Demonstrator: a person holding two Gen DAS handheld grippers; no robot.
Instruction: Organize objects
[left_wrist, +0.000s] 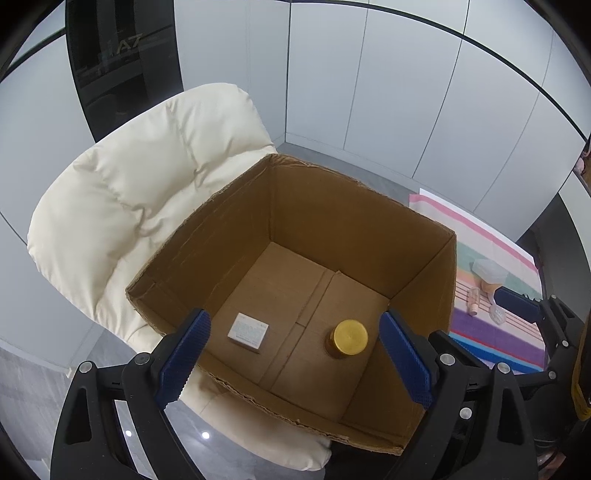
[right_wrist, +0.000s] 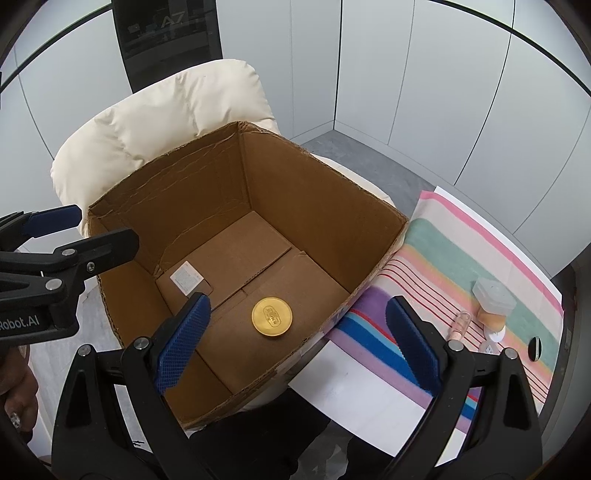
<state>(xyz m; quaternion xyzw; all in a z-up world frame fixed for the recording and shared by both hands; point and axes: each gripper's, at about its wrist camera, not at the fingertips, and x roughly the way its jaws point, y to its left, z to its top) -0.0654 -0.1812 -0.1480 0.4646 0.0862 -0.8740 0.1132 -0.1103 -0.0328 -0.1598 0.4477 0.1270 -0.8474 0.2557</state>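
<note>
An open cardboard box (left_wrist: 369, 229) (right_wrist: 325, 206) rests on a cream padded chair (left_wrist: 129, 192) (right_wrist: 155, 122). On its floor stand a jar with a gold lid (left_wrist: 349, 336) (right_wrist: 272, 316) and a small white carton (left_wrist: 248, 331) (right_wrist: 187, 277). My left gripper (left_wrist: 295, 354) hangs open above the box's near side, nothing between its blue pads (left_wrist: 184, 354). My right gripper (right_wrist: 299, 343) is open too, over the box's right rim, empty. The left gripper (right_wrist: 66, 236) also shows at the left edge of the right wrist view.
To the right of the box, a striped cloth (right_wrist: 461, 258) (left_wrist: 498, 332) covers a table. On it lie a tub with a clear lid (right_wrist: 493, 302) (left_wrist: 489, 275), a small pink bottle (right_wrist: 460, 326) (left_wrist: 472, 301) and other small items. White wall panels stand behind.
</note>
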